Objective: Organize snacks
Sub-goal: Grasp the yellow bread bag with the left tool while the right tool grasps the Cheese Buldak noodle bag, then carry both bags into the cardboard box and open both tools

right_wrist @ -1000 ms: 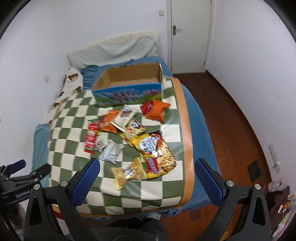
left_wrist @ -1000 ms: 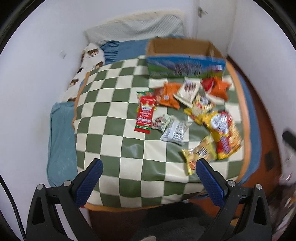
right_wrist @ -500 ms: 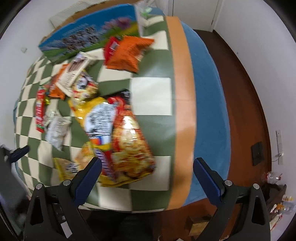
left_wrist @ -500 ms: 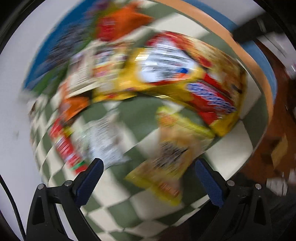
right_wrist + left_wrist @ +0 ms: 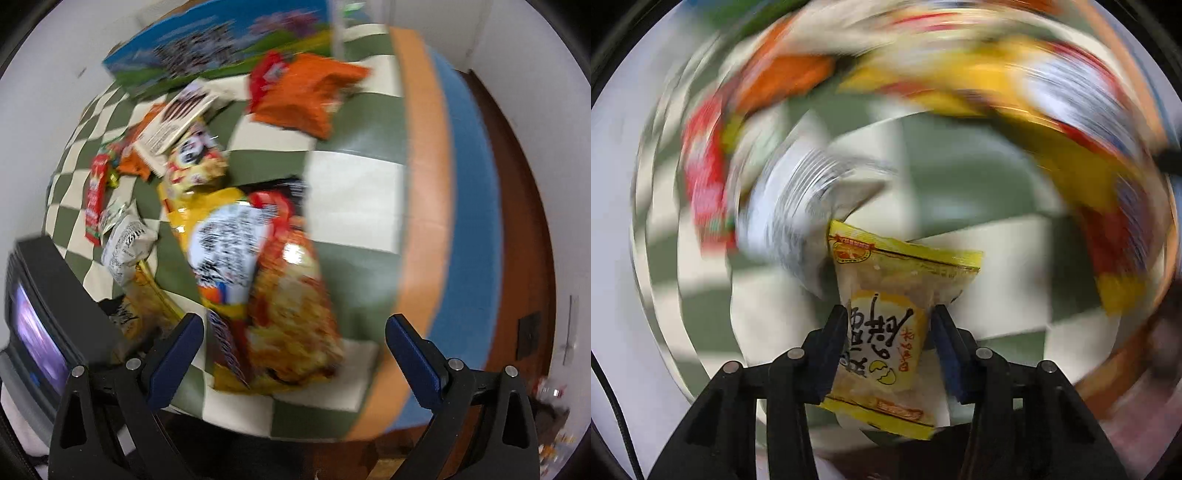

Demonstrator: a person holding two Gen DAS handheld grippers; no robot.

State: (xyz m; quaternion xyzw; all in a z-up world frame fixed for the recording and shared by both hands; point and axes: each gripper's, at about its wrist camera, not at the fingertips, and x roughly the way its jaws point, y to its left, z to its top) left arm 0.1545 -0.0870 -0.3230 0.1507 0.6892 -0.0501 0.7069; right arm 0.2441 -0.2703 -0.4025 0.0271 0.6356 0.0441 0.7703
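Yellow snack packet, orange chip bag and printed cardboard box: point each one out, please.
yellow snack packet (image 5: 886, 295): left wrist view, clear middle, between the fingers.
orange chip bag (image 5: 306, 96): right wrist view, centre of bag.
printed cardboard box (image 5: 221, 48): right wrist view, front printed wall.

Left wrist view hugs the checkered blanket (image 5: 960, 177); right looks down from higher.
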